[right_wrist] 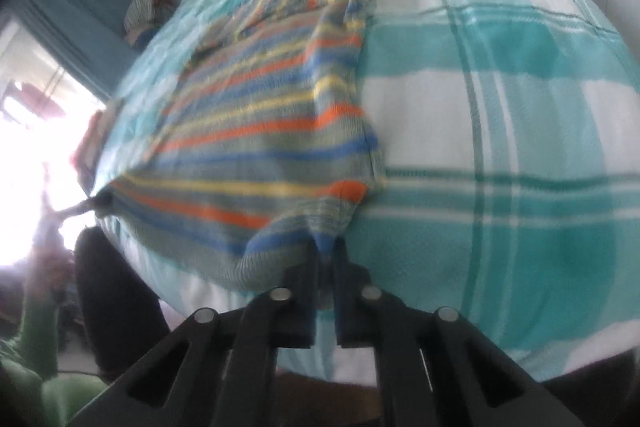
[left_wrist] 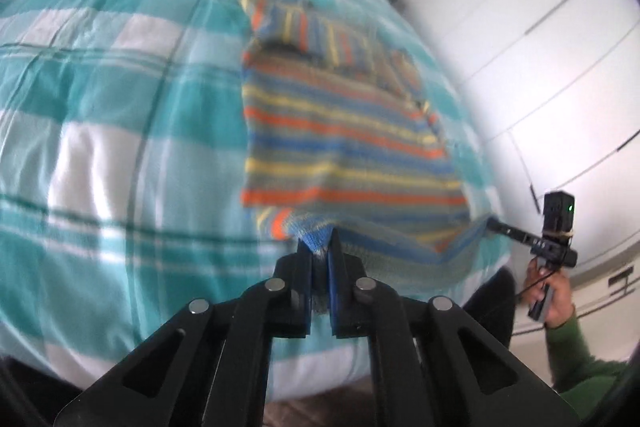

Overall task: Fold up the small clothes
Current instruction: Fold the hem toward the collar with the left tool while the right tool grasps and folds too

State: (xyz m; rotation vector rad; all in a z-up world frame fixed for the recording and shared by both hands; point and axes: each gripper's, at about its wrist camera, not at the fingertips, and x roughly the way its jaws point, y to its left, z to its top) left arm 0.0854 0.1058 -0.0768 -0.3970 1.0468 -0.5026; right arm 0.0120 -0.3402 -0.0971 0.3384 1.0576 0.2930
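Note:
A small striped sweater (left_wrist: 344, 131) in orange, blue, yellow and grey lies on a teal-and-white checked bedspread (left_wrist: 120, 107). My left gripper (left_wrist: 320, 247) is shut on the sweater's near-left hem corner, and the cloth bunches up between its pads. In the right wrist view the same sweater (right_wrist: 256, 131) stretches away, and my right gripper (right_wrist: 326, 247) is shut on its near-right hem corner. The hem sags between the two corners, lifted slightly off the bed. In the left wrist view the right gripper (left_wrist: 494, 223) shows from the side at the far corner, held by a hand (left_wrist: 554, 297).
White wardrobe doors (left_wrist: 540, 27) stand right of the bed. A bright window (right_wrist: 24, 147) and a teal curtain (right_wrist: 80, 7) lie to the left in the right wrist view. A green-sleeved arm (right_wrist: 28, 359) and dark trouser legs (right_wrist: 116, 299) are at the bed's near edge.

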